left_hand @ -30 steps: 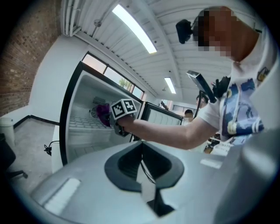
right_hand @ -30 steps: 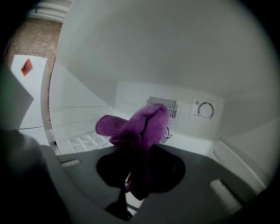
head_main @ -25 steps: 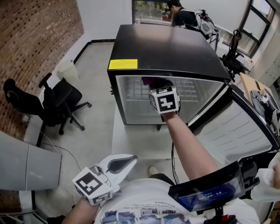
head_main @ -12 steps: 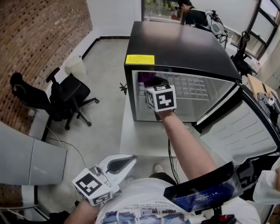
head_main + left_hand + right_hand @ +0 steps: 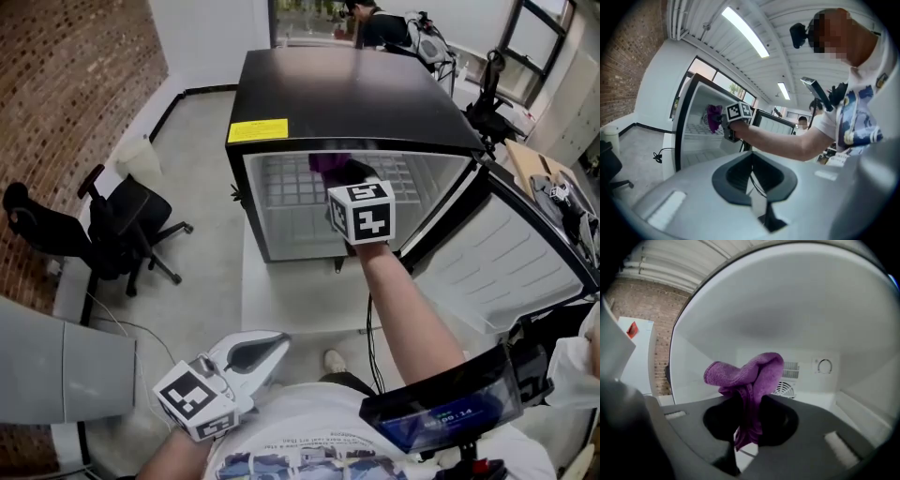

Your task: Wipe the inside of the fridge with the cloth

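Note:
A black mini fridge (image 5: 347, 94) stands with its door (image 5: 525, 262) swung open to the right. My right gripper (image 5: 339, 172) reaches into the upper part of the white interior, shut on a bunched purple cloth (image 5: 324, 163). In the right gripper view the cloth (image 5: 747, 376) hangs out of the jaws of the right gripper (image 5: 749, 420), before the back wall with its vent (image 5: 785, 389) and dial (image 5: 824, 365). My left gripper (image 5: 267, 349) hangs low near my body, shut and empty. The left gripper (image 5: 751, 187) looks toward the fridge (image 5: 686, 122) and the cloth (image 5: 713, 117).
The fridge sits on a white platform (image 5: 291, 300) with a cable (image 5: 368, 323) running off it. A black office chair (image 5: 122, 220) stands to the left by a brick wall (image 5: 66, 103). A person (image 5: 375, 23) stands behind the fridge. A wire shelf (image 5: 286, 183) spans the inside.
My right gripper carried the cloth toward the fridge's left wall and has come back toward the middle of the opening. The left gripper has stayed in place.

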